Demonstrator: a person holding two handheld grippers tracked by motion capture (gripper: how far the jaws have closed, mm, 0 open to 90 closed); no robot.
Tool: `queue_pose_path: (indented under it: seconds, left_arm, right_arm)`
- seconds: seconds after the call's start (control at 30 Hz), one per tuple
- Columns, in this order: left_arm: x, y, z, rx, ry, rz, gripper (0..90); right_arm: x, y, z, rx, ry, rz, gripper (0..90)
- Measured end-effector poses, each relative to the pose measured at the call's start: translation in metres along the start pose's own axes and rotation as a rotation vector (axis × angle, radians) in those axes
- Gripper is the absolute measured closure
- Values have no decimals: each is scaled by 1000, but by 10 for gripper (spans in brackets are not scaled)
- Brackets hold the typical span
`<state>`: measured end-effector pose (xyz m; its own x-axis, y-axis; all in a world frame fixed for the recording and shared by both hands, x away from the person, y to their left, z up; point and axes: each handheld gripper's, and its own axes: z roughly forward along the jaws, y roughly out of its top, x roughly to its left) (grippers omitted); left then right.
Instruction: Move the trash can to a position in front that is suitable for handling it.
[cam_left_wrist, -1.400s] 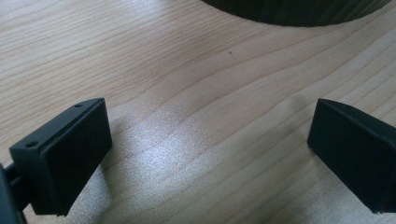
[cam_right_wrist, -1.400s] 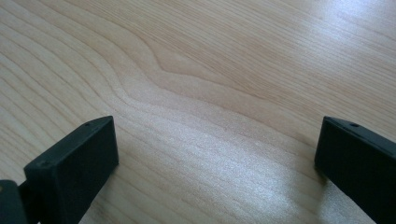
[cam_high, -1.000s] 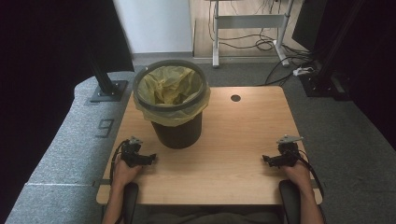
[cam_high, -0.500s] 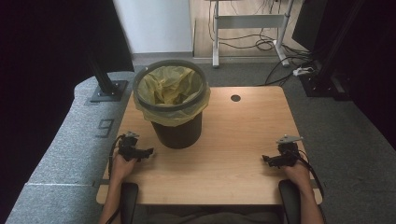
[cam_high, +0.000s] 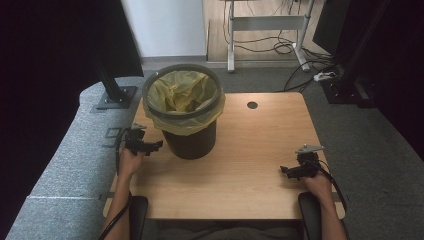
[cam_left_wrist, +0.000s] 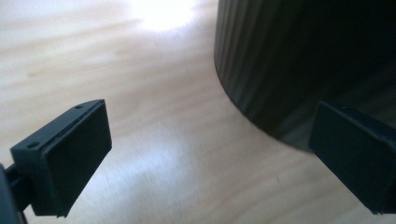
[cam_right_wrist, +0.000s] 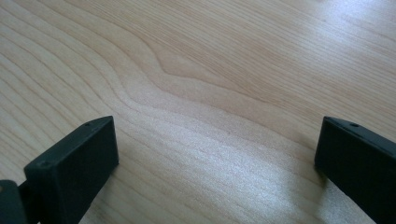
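High view: left tool (cam_high: 159, 144) has moved up and in since a moment ago — now just beside black bin (cam_high: 190, 142) with yellow bag (cam_high: 182, 92), on tabletop (cam_high: 250, 150). Right tool (cam_high: 284, 170) stayed put, far from bin.

Left gripper view: jaws wide apart, nothing between; bin wall (cam_left_wrist: 289, 60) close ahead, maybe not touching yet. Looks like start of grab.

Right gripper view: jaws wide apart, holding nothing — bare wood (cam_right_wrist: 210, 93) below.
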<state>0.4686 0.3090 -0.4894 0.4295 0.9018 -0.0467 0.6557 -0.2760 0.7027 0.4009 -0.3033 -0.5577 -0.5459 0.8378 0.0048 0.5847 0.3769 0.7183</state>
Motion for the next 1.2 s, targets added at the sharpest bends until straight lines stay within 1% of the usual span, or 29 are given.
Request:
queue_pose_path:
  seconds: [0.13, 0.2, 0.27, 0.3, 0.37, 0.47, 0.53, 0.57, 0.67, 0.73, 0.8, 0.93, 1.1, 1.2]
  left_arm:
    - [3, 12, 0, -9, 18, 1, 0]
    - [4, 18, 1, -10, 23, 5, 0]
    - [6, 25, 0, -5, 50, 18, 0]
    - [7, 28, 0, -11, 60, 21, 0]
    - [10, 34, -1, -21, 68, 13, 0]
    - [16, 43, -2, -40, 74, -3, 0]
    - [18, 48, -3, -52, 73, -3, 0]
    - [20, 50, -3, -57, 69, -3, 0]
    - [25, 54, -4, -84, 50, -27, 0]
    - [25, 56, -3, -91, 53, -29, 0]
    - [24, 57, -2, -93, 53, -23, 0]
    - [17, 57, 1, -100, 15, -17, 0]
    - [0, 59, 6, -105, -28, 17, 0]
    - [-11, 63, 9, -104, -38, 42, 0]
  right_arm:
    - [0, 1, 1, 2, 4, -10, 0]
    - [1, 3, 1, 14, 7, -11, 0]
    - [1, 4, 1, 22, 9, -14, 4]
    - [1, 4, 0, 29, 7, -14, 13]
    - [1, 6, 0, 35, 4, -7, 31]
    - [2, 10, -1, 47, 8, 5, 34]
    - [4, 16, -3, 37, 17, -6, 33]
    - [6, 20, -4, 30, 12, -11, 26]
    - [10, 34, -9, -16, 21, -13, 0]
    - [13, 44, -11, -36, 19, -18, 0]
    - [14, 55, -12, -48, 18, -16, 0]
    - [15, 76, -10, -74, 16, -10, 0]
    - [15, 97, -5, -112, 11, 4, 0]
    - [14, 108, -2, -122, 3, 10, 0]
